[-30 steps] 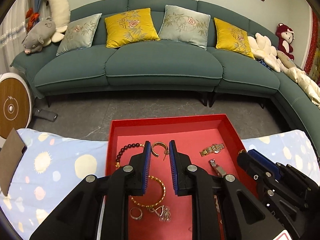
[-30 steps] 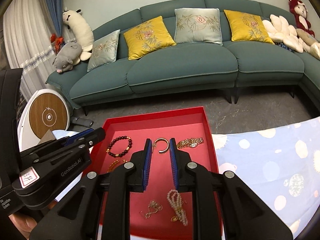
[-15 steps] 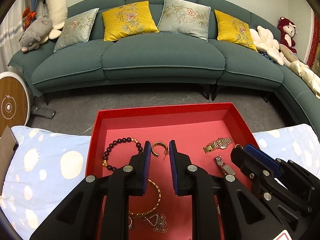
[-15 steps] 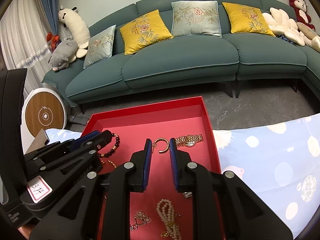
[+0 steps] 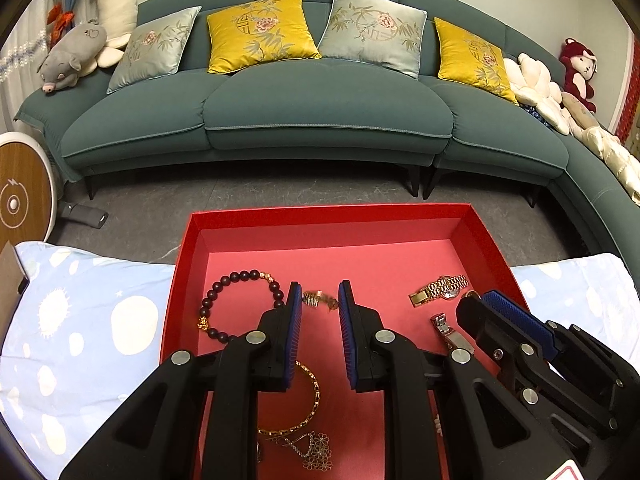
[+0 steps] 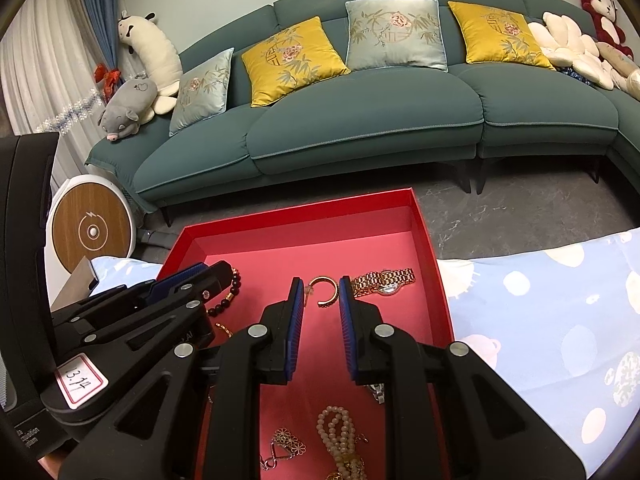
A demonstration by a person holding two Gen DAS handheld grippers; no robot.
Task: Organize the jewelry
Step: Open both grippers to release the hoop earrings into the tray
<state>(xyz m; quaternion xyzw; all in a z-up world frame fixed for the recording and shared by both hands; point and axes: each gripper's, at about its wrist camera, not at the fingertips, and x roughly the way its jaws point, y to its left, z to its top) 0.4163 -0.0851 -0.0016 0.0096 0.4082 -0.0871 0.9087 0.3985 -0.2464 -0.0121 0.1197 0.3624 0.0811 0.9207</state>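
A red tray (image 5: 188,256) lies on a table covered with a pale blue cloth (image 5: 80,320) printed with white spots. Beyond it stretch a grey floor (image 5: 168,208) and a long teal sofa (image 5: 320,120) with yellow and silver cushions and soft toys at both ends. The left tool (image 5: 319,300) and right tool (image 6: 320,292) both hang released over the tray, jaws apart, framing a gold open ring (image 6: 325,291). A dark bead bracelet (image 5: 236,304) lies left, a gold watch (image 6: 382,280) right, pearls (image 6: 340,432) near.
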